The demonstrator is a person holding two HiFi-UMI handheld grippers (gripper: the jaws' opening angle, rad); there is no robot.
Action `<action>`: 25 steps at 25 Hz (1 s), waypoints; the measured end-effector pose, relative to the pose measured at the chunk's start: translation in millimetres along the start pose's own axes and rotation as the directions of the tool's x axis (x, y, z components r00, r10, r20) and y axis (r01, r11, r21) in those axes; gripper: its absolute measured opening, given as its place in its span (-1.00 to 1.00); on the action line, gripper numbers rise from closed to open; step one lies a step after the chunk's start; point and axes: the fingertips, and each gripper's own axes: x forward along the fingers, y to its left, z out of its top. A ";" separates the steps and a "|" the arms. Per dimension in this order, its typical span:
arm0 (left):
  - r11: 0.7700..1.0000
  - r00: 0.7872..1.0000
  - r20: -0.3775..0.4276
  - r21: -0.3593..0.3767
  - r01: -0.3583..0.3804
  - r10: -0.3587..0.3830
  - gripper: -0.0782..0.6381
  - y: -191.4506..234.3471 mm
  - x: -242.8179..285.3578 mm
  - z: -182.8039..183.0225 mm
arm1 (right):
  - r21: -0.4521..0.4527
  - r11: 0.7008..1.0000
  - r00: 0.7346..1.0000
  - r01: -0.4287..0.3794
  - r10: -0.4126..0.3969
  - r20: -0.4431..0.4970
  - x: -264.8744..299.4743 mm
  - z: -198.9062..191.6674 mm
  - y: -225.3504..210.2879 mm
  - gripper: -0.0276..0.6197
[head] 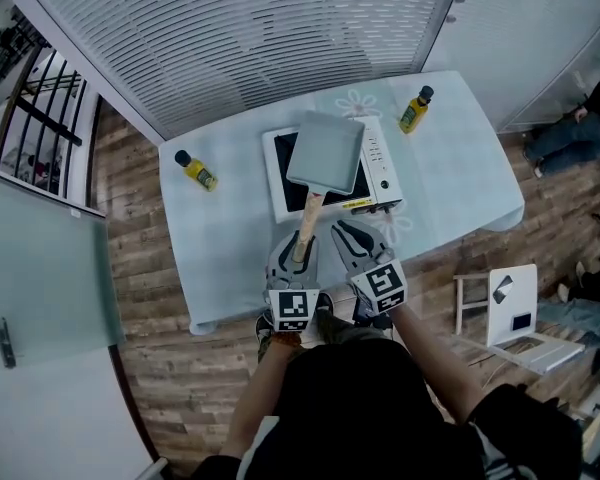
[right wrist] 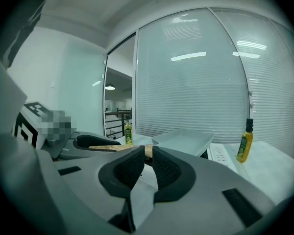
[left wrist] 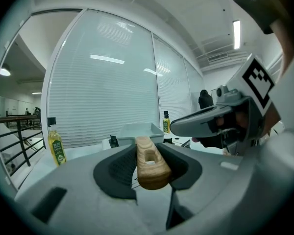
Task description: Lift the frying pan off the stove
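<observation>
A square grey frying pan [head: 325, 153] sits on the white stove [head: 383, 168] in the middle of the table, its wooden handle [head: 306, 223] pointing toward me. My left gripper [head: 298, 240] is shut on that handle; in the left gripper view the handle [left wrist: 149, 163] fills the gap between the dark pads, with the pan [left wrist: 137, 129] beyond. My right gripper [head: 352, 233] hovers just right of the handle. In its own view the right gripper [right wrist: 148, 155] is open by a narrow slit with nothing inside, and the pan [right wrist: 183, 140] lies ahead.
The table [head: 220, 238] has a pale cloth. One yellow oil bottle [head: 197, 171] stands at its left, another [head: 414, 110] at the far right corner. A white stool [head: 510, 313] stands on the wooden floor to the right. Blinds cover the wall behind.
</observation>
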 end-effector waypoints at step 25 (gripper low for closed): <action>1.000 1.000 -0.017 0.005 -0.008 0.008 -0.39 0.9 -1.4 -1.1 | 0.829 0.397 0.890 -0.393 0.391 0.234 72.9 -18.1 3.6 -0.18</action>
